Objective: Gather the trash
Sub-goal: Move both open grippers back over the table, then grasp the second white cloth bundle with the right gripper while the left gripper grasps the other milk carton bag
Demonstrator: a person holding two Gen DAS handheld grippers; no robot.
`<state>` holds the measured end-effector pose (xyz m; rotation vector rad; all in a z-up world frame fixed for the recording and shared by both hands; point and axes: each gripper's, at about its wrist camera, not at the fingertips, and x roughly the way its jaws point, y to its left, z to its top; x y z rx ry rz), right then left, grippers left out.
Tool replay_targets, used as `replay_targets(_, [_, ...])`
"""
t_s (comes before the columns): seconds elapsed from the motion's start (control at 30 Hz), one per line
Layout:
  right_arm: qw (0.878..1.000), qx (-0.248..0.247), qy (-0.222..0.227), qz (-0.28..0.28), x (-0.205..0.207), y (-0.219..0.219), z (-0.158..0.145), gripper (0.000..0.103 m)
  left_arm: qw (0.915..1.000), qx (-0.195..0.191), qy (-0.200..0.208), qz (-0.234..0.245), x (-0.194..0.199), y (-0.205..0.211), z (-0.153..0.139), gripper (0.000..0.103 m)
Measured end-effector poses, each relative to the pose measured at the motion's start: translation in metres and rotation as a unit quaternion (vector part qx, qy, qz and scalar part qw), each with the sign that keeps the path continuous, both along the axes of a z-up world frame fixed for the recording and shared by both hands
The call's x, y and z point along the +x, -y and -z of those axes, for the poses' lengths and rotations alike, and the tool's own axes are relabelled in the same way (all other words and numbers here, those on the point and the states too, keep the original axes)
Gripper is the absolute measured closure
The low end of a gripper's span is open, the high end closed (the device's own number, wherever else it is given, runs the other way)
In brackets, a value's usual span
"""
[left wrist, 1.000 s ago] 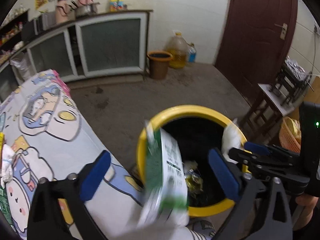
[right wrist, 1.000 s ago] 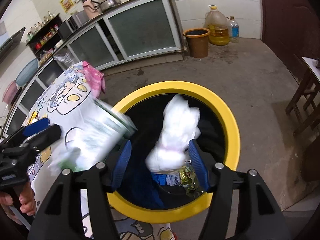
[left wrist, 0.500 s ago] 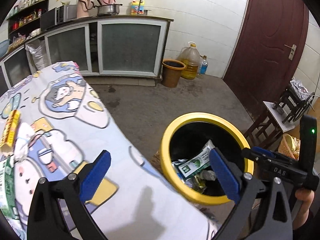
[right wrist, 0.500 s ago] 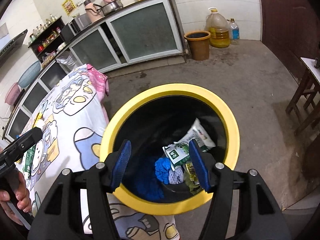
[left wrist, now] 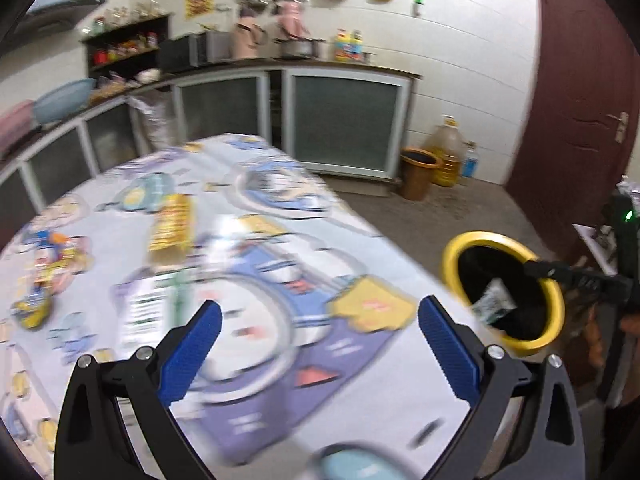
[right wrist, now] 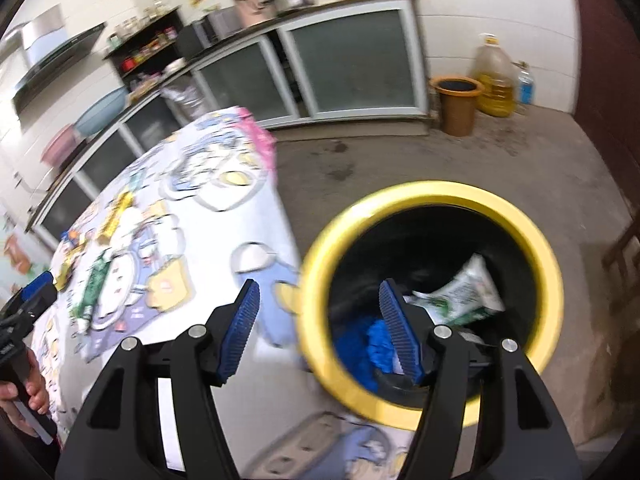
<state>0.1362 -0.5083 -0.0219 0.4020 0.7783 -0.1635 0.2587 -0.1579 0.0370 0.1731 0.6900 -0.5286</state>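
Note:
A yellow-rimmed black trash bin [left wrist: 452,252] [right wrist: 516,216] stands on the floor beside the table; a white-green carton [right wrist: 464,292] [left wrist: 494,302] and blue trash [right wrist: 360,348] lie inside. My left gripper [left wrist: 318,320] is open and empty above the cartoon tablecloth [left wrist: 280,264]. On the table lie a green-white carton [left wrist: 152,304] [right wrist: 94,284], a yellow wrapper [left wrist: 170,224] [right wrist: 116,210] and colourful wrappers [left wrist: 44,268] at the left. My right gripper [right wrist: 318,308] is open and empty over the gap between table edge and bin rim.
A brown bucket [left wrist: 418,172] [right wrist: 458,104] and an oil jug [right wrist: 494,80] stand by the glass-door cabinets [left wrist: 344,124]. A dark red door [left wrist: 580,100] is on the right. A stool [right wrist: 624,256] stands right of the bin.
The carton and white trash fell into the bin. Both grippers, open and empty, swung left from the bin towards the table; the left one now faces the tabletop.

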Motion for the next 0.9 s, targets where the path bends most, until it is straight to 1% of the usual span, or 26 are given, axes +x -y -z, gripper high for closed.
replay_targets(0.1, [0.999,-0.013,0.009,-0.037,0.019,-0.029,-0.012,0.041,0.9992,0.018,0.013,-0.033,0.002,-0.039,0.000,0.008])
replay_targets(0.13, [0.999,-0.014,0.011,-0.048,0.024,-0.038,-0.015,0.038,0.9987,0.022,0.014,-0.044,0.004,-0.051,0.000,0.008])
replay_targets(0.2, [0.997,-0.007,0.013,-0.075,0.039,-0.057,-0.020,0.038,0.9975,0.028,0.011,-0.065,0.010,-0.075,0.004,0.008])
replay_targets(0.4, [0.989,-0.002,0.009,-0.147,0.085,-0.109,-0.023,0.038,0.9936,0.042,0.003,-0.105,0.027,-0.114,0.017,0.008])
replay_targets(0.5, [0.983,0.016,-0.006,-0.182,0.116,-0.132,-0.017,0.038,0.9926,0.042,-0.009,-0.114,0.038,-0.122,0.025,0.008])
replay_targets(0.7, [0.973,0.043,-0.033,-0.222,0.178,-0.167,-0.006,0.039,0.9932,0.045,-0.022,-0.105,0.056,-0.118,0.034,0.008])
replay_targets(0.83, [0.971,0.057,-0.048,-0.228,0.213,-0.182,0.001,0.039,0.9940,0.041,-0.039,-0.094,0.071,-0.112,0.039,0.008])
replay_targets(0.9, [0.970,0.058,-0.055,-0.228,0.228,-0.189,0.004,0.039,0.9930,0.052,-0.044,-0.097,0.079,-0.107,0.044,0.008])
